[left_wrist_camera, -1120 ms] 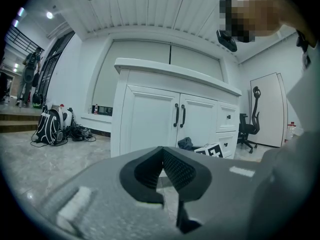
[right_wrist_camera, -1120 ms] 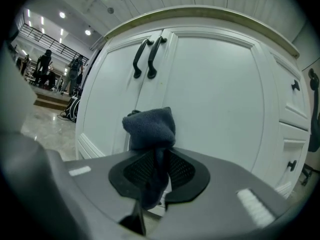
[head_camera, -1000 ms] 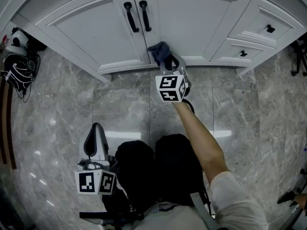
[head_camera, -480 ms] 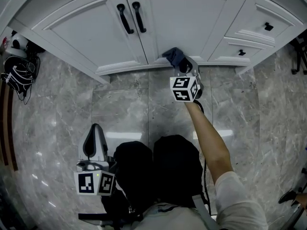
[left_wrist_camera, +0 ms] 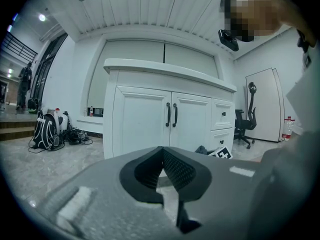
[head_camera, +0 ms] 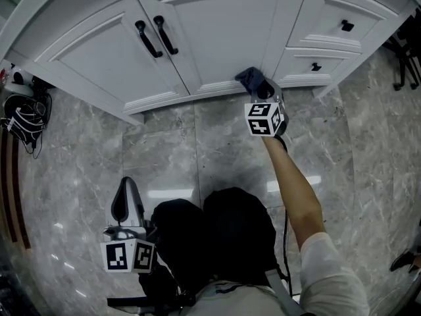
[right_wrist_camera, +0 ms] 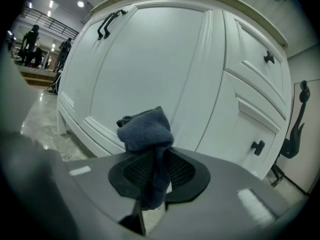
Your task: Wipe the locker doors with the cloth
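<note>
Knit cloth, blue-grey: soft, light, likely to bunch.
Left gripper pressed together, empty, held low; right gripper pinches the cloth mid-fold, wad at right locker door bottom rail.

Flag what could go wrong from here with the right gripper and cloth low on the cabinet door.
1. The cloth is a bunched wad pinched in the right gripper, not a flat pad. If the gripper tilts, its hard tips could scrape the right door, or drag could pull the cloth free.
2. The cloth sits at the door's lower right corner, next to the drawers. A stroke further right might snag the lower drawer knob.
</note>
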Action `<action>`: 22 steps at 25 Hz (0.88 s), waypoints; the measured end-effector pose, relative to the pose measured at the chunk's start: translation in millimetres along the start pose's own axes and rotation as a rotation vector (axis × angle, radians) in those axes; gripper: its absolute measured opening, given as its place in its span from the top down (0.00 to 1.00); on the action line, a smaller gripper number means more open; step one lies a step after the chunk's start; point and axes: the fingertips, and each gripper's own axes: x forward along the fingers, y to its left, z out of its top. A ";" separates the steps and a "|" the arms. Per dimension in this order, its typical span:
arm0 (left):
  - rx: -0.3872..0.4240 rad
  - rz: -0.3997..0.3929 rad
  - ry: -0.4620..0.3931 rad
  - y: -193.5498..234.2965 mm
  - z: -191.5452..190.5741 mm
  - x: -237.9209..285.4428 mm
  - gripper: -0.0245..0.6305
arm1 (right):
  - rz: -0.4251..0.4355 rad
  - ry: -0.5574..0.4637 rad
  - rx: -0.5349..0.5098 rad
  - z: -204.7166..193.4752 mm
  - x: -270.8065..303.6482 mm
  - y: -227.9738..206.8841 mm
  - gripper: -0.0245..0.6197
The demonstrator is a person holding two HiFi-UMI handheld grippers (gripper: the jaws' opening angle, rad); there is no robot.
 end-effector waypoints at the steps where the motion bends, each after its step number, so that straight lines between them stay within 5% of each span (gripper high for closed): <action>1: 0.002 -0.002 0.000 -1.8 0.6 -0.1 0.96 | 0.008 -0.003 -0.003 1.3 -0.7 0.7 0.85; 6: 0.014 0.002 -0.004 -6.3 6.0 -1.7 0.96 | 0.055 -0.149 -0.009 45.0 -42.3 -5.4 0.86; 13: 0.009 -0.017 -0.005 -19.3 4.8 4.7 0.96 | 0.013 -0.444 -0.046 181.9 -131.6 -98.5 0.86; 22: 0.003 -0.039 -0.018 -35.8 6.8 6.7 0.96 | -0.045 -0.485 -0.022 262.3 -135.6 -186.3 0.85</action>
